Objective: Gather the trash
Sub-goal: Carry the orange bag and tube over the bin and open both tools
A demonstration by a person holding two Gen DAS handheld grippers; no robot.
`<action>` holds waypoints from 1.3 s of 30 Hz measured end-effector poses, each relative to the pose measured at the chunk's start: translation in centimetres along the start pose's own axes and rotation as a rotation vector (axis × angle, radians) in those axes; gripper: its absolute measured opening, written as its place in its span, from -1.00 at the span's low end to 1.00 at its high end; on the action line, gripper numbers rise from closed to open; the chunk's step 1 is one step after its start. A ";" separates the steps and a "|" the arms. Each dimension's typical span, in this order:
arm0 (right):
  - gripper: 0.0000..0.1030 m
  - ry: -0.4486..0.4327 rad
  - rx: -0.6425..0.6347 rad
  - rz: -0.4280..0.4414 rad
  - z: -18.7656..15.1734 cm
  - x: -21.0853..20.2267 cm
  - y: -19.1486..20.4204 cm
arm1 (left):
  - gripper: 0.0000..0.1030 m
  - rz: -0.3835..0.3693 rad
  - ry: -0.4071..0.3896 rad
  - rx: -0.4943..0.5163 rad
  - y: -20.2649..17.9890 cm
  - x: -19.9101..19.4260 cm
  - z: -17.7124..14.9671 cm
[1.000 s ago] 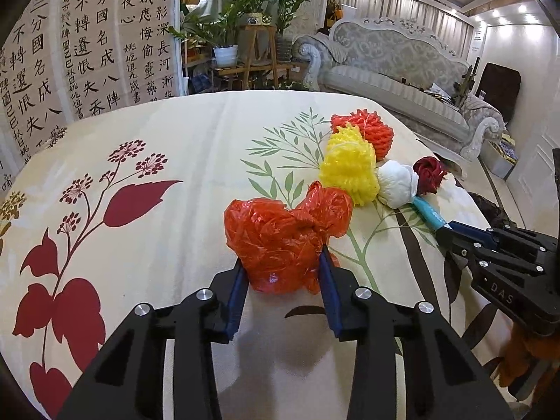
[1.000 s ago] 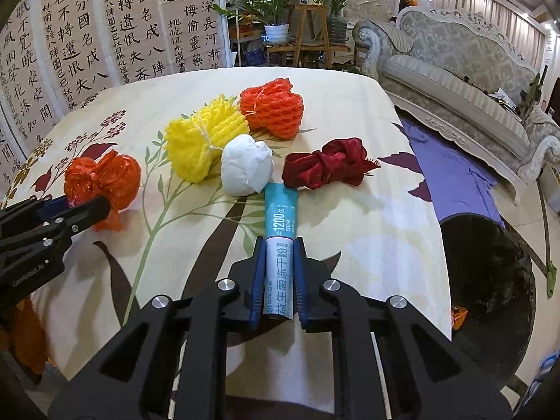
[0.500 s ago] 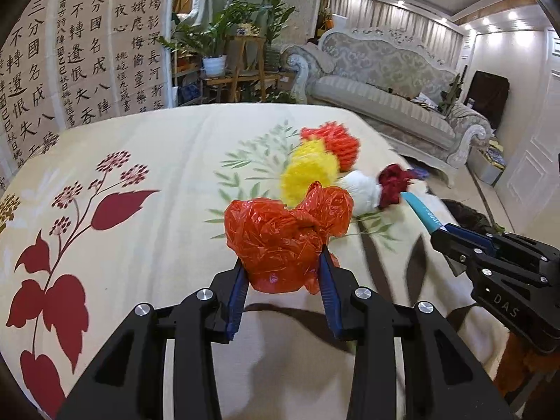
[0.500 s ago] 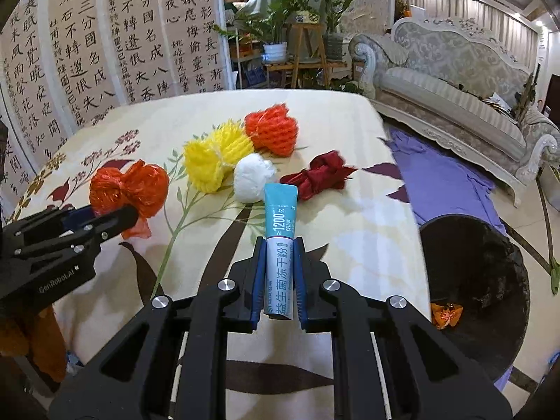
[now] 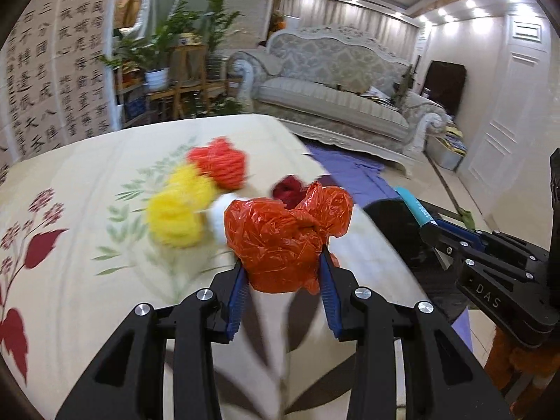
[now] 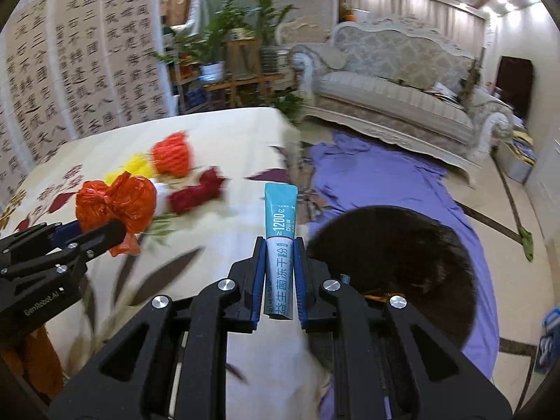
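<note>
My left gripper [image 5: 284,273] is shut on a crumpled orange plastic bag [image 5: 283,234] and holds it above the table's right part. It also shows in the right wrist view [image 6: 117,203]. My right gripper [image 6: 278,262] is shut on a teal and white sachet [image 6: 280,238], held upright past the table's right edge, beside the black trash bin [image 6: 402,255]. The sachet tip shows in the left wrist view [image 5: 414,206]. On the floral tablecloth [image 5: 70,280] lie a yellow foam net [image 5: 178,213], an orange foam net [image 5: 220,166], a white wad [image 5: 218,215] and a dark red wad [image 6: 196,196].
The bin stands on the floor right of the table, on a purple cloth [image 6: 385,178]. A pale sofa [image 6: 395,87] is behind it. Potted plants on wooden stands [image 6: 224,66] and a calligraphy screen [image 6: 70,70] are beyond the table's far edge.
Both grippers have lifted and swung right with their loads. The sachet has gone from over the table to beside the bin; the bag follows toward the table's right edge.
</note>
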State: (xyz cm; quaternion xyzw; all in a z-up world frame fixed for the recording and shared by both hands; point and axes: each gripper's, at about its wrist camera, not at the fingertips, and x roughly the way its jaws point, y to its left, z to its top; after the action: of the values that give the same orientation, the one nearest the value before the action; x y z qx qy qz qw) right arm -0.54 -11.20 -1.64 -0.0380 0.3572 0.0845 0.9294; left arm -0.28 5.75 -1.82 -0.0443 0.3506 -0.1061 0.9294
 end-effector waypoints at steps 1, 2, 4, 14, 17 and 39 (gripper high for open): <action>-0.70 -0.001 0.017 -0.019 -0.1 0.0 -1.0 | -0.26 -0.006 0.000 0.006 -0.3 0.2 0.2; -0.70 -0.001 0.026 -0.028 -0.2 0.0 -1.5 | -0.26 -0.016 0.001 0.018 -1.2 0.7 0.4; -0.70 -0.004 0.053 -0.059 -0.5 0.0 -3.2 | -0.26 -0.029 0.004 0.031 -2.3 1.3 0.7; -0.69 -0.002 0.140 -0.151 -1.6 1.2 -9.5 | -0.26 -0.070 0.015 0.120 -7.7 4.4 1.9; -0.69 0.000 0.164 -0.161 -1.8 1.7 -11.0 | -0.26 -0.073 0.023 0.144 -8.7 5.3 2.1; -0.25 0.011 0.273 -0.207 -2.8 3.9 -16.1 | 0.29 -0.080 0.104 0.141 -10.3 8.8 2.7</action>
State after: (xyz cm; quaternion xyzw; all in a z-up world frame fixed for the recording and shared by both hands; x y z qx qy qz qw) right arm 3.44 -26.88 -6.23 0.0517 0.3649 -0.0610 0.9276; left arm 6.26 -6.26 -3.79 0.0128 0.3880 -0.1698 0.9058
